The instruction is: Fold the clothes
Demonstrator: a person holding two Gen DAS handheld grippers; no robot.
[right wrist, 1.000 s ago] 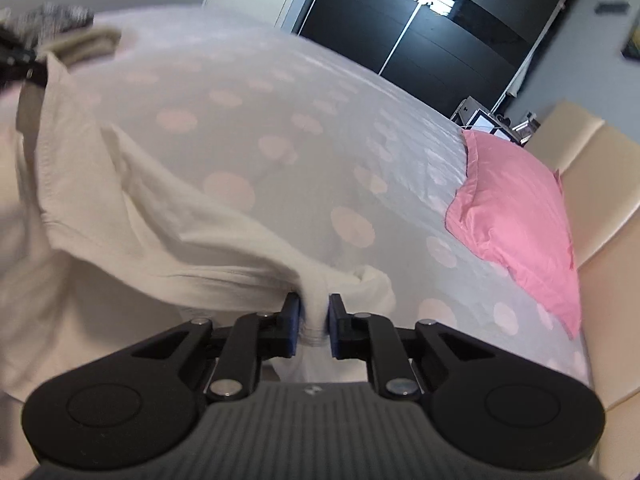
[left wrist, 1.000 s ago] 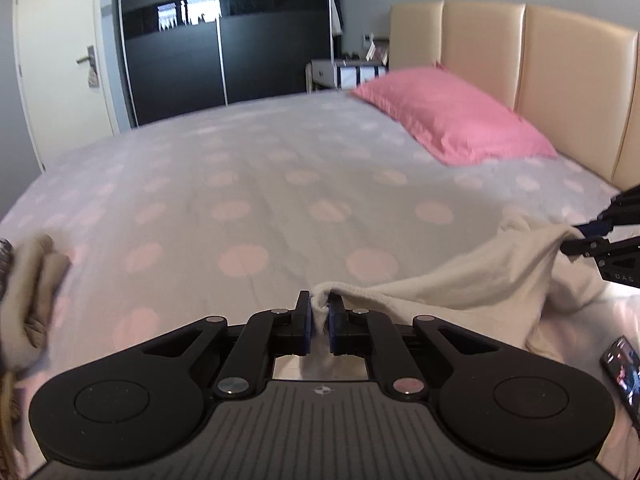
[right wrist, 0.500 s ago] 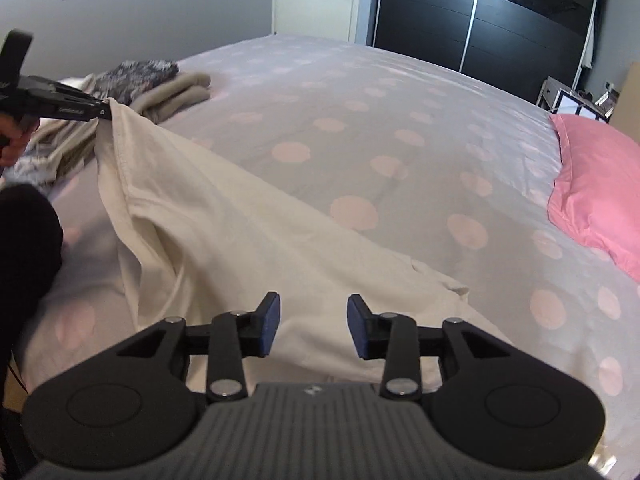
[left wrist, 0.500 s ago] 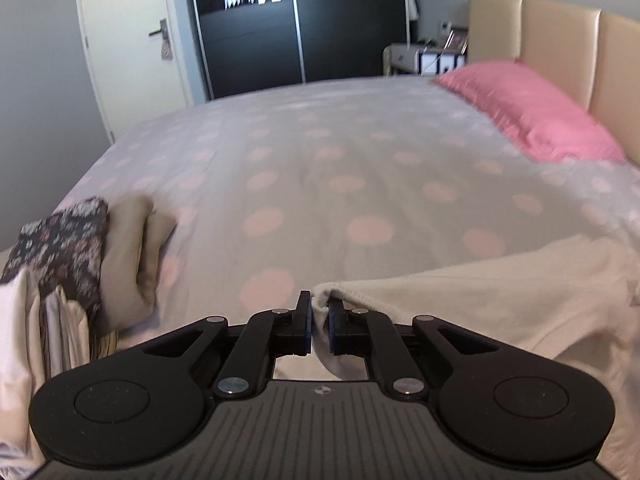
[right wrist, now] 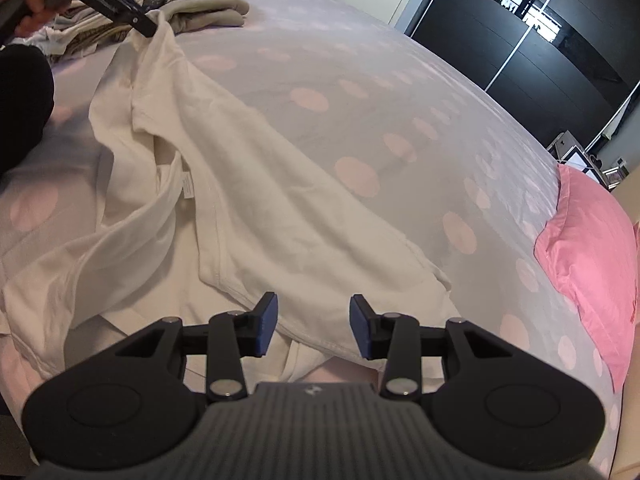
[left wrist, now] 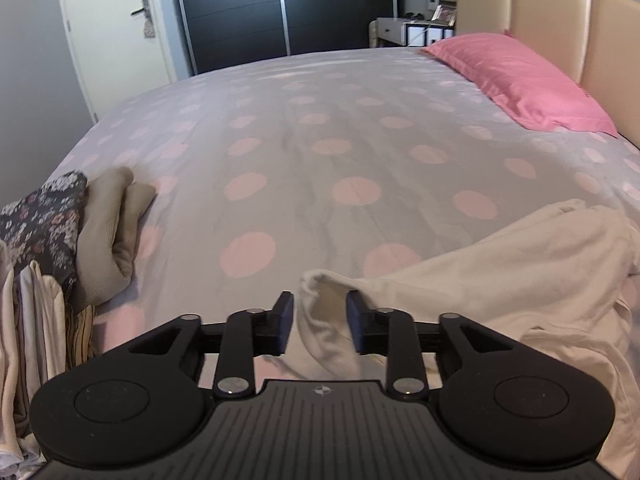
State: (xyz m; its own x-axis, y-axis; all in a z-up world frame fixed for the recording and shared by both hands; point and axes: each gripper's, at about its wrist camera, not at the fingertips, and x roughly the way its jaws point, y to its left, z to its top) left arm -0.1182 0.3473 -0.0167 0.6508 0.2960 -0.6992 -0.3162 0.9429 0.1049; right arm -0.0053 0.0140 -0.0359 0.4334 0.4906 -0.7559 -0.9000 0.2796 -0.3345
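White garment laid lengthwise along near edge of dotted bed, spread ready for folding; left gripper opening, jaws apart, corner loose between, unpressed; right gripper opening over near hem, nothing pinched; stacked clothes kept far left, off working area

Both grippers tilt downward. The left gripper has its jaws opening, its fingers spread, cloth loose between them. The right gripper is opening too (pads clear of the fabric below).
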